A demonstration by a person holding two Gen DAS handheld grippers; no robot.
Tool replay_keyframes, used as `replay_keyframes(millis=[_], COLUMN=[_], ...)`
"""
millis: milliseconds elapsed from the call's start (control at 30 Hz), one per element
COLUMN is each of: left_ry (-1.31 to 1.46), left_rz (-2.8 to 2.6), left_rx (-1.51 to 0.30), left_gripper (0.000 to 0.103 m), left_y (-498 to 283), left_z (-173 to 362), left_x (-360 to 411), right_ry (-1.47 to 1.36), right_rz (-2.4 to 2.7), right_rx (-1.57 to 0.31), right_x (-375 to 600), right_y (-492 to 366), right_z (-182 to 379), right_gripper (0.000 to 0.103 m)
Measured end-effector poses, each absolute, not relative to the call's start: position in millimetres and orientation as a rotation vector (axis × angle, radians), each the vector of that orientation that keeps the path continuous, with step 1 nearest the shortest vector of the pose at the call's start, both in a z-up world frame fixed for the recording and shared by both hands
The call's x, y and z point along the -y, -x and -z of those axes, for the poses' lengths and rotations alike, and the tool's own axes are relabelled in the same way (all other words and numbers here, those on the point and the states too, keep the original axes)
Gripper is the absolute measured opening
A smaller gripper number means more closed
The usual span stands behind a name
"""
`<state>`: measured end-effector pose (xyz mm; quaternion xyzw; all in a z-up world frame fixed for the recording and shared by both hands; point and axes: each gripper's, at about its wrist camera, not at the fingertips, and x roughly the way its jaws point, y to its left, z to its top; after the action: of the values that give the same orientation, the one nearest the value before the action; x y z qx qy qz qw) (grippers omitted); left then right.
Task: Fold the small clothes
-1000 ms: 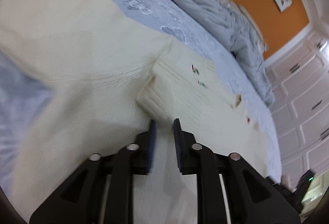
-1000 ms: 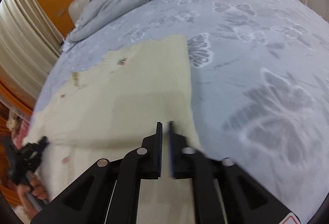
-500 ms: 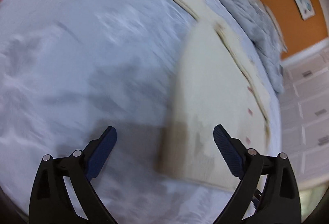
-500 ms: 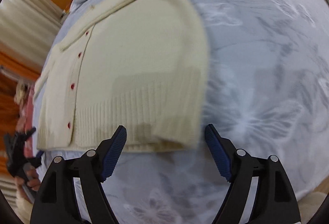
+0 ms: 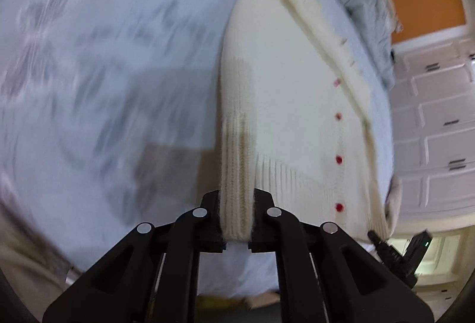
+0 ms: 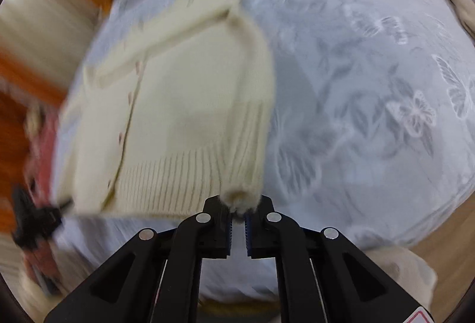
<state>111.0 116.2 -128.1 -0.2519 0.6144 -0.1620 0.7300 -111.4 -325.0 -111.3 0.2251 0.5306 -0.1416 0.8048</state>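
The cream knitted cardigan (image 5: pixel 297 103) lies flat on the bed, spread away from both claws, its red buttons in a row down the closed front. Both sleeves are folded along its sides. The ribbed cuff of one sleeve sits pinched between the left gripper's (image 5: pixel 236 201) fingers; the other cuff's tip is caught at the right gripper's (image 6: pixel 238 205) closing fingertips. The ribbed hem lies nearest the claws.

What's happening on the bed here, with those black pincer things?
A person is folding a small cream cardigan on a blue-grey bedspread, using a handheld gripper in each hand. The left gripper is clamped on the ribbed cuff of one folded-in sleeve. The right gripper is closing on the cuff end at the other bottom corner.
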Motion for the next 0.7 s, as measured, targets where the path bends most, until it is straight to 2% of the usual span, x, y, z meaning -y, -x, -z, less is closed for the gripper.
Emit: replay_keyframes(millis=[33,67,100,167,200,233,367,400,433,600,667,700], left_ry=[0.559,0.579,0.630,0.668,0.668,0.665,0.790,0.847,0.904,1.028,1.028,1.019], left_rz=[0.317,0.277,0.258,0.188,0.154,0.113,0.017,-0.006,-0.057,-0.194,-0.206,-0.207], left_rx=[-1.366,-1.344,-1.260,-1.098,-1.055,-0.999,-0.958,-0.958,-0.956,-0.963,-0.989,-0.986], left_gripper=[0.014,0.022,0.029,0.076,0.082,0.084,0.084,0.082,0.074,0.072,0.050,0.042], left_y=[-111,-117,-130,-164,-179,-210,-328,-350,-377,-445,-457,-452], left_z=[130,125,112,86,79,69,75,81,88,130,142,145], left_x=[-121,-129,-141,-166,-174,-187,-234,-248,-260,-295,-299,-298], right_ry=[-0.441,-0.403,-0.364,-0.338,-0.332,-0.324,-0.305,-0.307,-0.309,-0.305,-0.290,-0.284], right_rz=[0.354,0.408,0.476,0.529,0.523,0.507,0.408,0.386,0.357,0.270,0.246,0.236], right_rx=[-1.124,-1.096,-1.042,-0.929,-0.895,-0.882,-0.916,-0.926,-0.941,-1.023,-1.052,-1.062], right_x=[325,327,330,332,331,330,303,294,284,236,221,216], right_y=[110,109,107,104,99,91,51,44,34,10,-3,-8], right_z=[107,100,87,64,57,52,55,57,63,83,89,92], right_gripper=[0.016,0.024,0.041,0.063,0.064,0.064,0.065,0.065,0.065,0.065,0.065,0.065])
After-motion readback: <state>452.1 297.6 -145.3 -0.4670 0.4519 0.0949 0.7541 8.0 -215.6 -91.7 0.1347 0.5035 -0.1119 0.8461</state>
